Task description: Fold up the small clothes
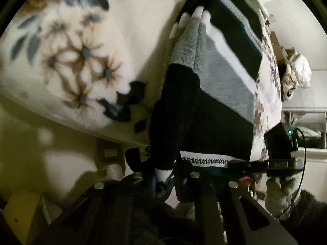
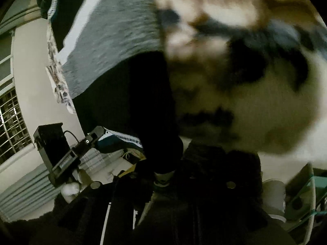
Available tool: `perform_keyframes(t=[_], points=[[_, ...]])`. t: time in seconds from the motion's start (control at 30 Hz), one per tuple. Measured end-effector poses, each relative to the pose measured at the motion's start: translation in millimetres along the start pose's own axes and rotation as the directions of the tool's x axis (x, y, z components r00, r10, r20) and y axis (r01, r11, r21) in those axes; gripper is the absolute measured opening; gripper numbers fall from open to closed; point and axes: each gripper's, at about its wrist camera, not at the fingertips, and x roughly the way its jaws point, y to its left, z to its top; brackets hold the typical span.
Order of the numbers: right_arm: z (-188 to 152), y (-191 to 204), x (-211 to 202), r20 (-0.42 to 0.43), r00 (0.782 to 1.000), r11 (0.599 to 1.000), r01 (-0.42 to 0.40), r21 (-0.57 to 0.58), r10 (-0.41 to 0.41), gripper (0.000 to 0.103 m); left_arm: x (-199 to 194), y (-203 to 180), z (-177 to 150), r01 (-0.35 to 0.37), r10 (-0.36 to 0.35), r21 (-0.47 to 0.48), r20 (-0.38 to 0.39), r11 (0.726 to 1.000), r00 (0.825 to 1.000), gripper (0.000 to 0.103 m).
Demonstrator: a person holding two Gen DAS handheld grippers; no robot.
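A: Item one, the left gripper (image 1: 163, 175)?
B: Tilted sideways at the bed's edge, clamped on the hem of the striped sweater (image 1: 204, 106).
A: Right gripper (image 2: 163, 178)?
B: Level with it, pinching the same dark hem.
A: Garment's location?
B: Spread over the floral blanket (image 1: 81, 51), black band nearest both grippers.

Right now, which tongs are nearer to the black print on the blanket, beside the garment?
Left. The left tongs grip the garment corner just below the black print; the right tongs hold the far corner, across the whole hem.
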Motion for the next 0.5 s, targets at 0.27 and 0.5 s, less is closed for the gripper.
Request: perform_keyframes(t=[0.27,0.5], points=[[-25,40,-71,0.105,0.983,0.988,-0.150,-0.032,0.152,0.013,-76,-29,21,0.144,-0.132,-0.114,0.113,0.983,0.985,0.010],[1,68,-180,0.257,0.937,0.971,-0.221,-0.088,0.236,0.013,-118,-88,92,0.233,-0.229,0.014,0.250,0.972,0.941,0.010]])
